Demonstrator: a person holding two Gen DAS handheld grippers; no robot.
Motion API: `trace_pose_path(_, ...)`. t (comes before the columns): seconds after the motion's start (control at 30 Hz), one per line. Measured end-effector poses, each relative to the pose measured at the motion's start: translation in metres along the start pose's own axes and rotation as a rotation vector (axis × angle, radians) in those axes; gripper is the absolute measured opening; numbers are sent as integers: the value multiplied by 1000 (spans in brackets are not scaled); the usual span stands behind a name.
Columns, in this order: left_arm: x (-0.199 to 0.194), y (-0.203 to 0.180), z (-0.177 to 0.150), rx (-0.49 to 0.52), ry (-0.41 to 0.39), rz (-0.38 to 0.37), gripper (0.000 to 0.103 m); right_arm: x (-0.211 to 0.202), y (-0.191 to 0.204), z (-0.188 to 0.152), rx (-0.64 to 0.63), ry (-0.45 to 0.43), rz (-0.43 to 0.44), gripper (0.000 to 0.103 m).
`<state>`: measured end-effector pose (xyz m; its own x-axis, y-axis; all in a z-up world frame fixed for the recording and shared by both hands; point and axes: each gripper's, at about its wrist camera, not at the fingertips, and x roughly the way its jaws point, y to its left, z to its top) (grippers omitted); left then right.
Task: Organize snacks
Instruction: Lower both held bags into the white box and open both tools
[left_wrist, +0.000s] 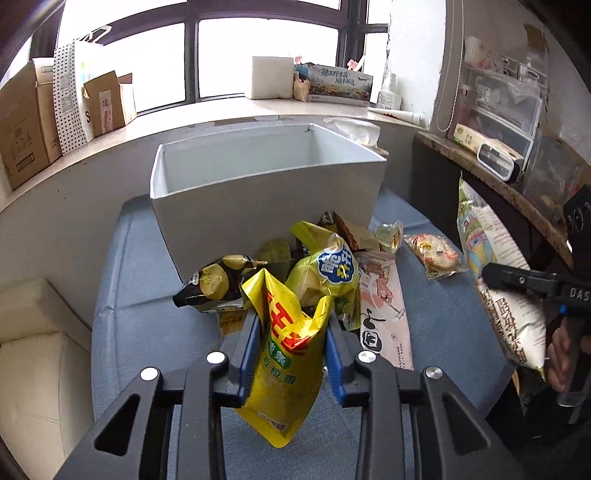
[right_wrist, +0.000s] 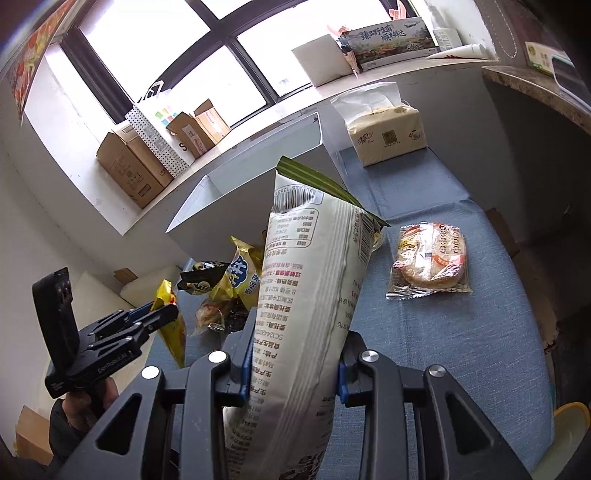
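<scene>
My left gripper (left_wrist: 291, 332) is shut on a yellow snack bag (left_wrist: 284, 369) and holds it above the blue tablecloth (left_wrist: 147, 314). It also shows in the right wrist view (right_wrist: 162, 317). My right gripper (right_wrist: 295, 354) is shut on a tall white snack bag (right_wrist: 306, 295), also seen in the left wrist view (left_wrist: 498, 266) at the right. An open white box (left_wrist: 258, 192) stands behind a pile of snacks (left_wrist: 314, 266). A clear-wrapped pastry (right_wrist: 432, 262) lies alone on the cloth.
A tissue pack (right_wrist: 388, 133) sits beside the box at the table's far end. Cardboard boxes (left_wrist: 26, 122) line the windowsill. A shelf with clutter (left_wrist: 498, 155) is at the right. A white cushion (left_wrist: 33, 350) lies at the left.
</scene>
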<state>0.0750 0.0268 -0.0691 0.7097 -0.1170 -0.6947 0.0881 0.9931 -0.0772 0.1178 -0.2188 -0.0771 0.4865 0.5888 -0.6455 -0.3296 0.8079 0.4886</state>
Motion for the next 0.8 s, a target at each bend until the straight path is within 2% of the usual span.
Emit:
trace_pose_path(0.23,-41,9,30,-40,-103,-1,36,-6,26,15,-79,-31,21,36)
trace_pose_path(0.4,-52,12,81,-20,-183,-2,36,-1,56,63,-171,-71,34,36)
trace_pose_path(0.5,-45,21,118,-41,-193,5,36,10,75,102,-236,-96,30,36)
trace_pose_path(0.57,-36,27,141,-46,-208,23,36,22,85,131,-250,-88,57,36)
trace_pose_path(0.67,-13,41,174,-59,-204,49,36,47,97,171,-283,-88,44,36)
trace_pose_path(0.8,30,64,198,-111,-172,57,38,98,103,214,-341,-40,-65,36)
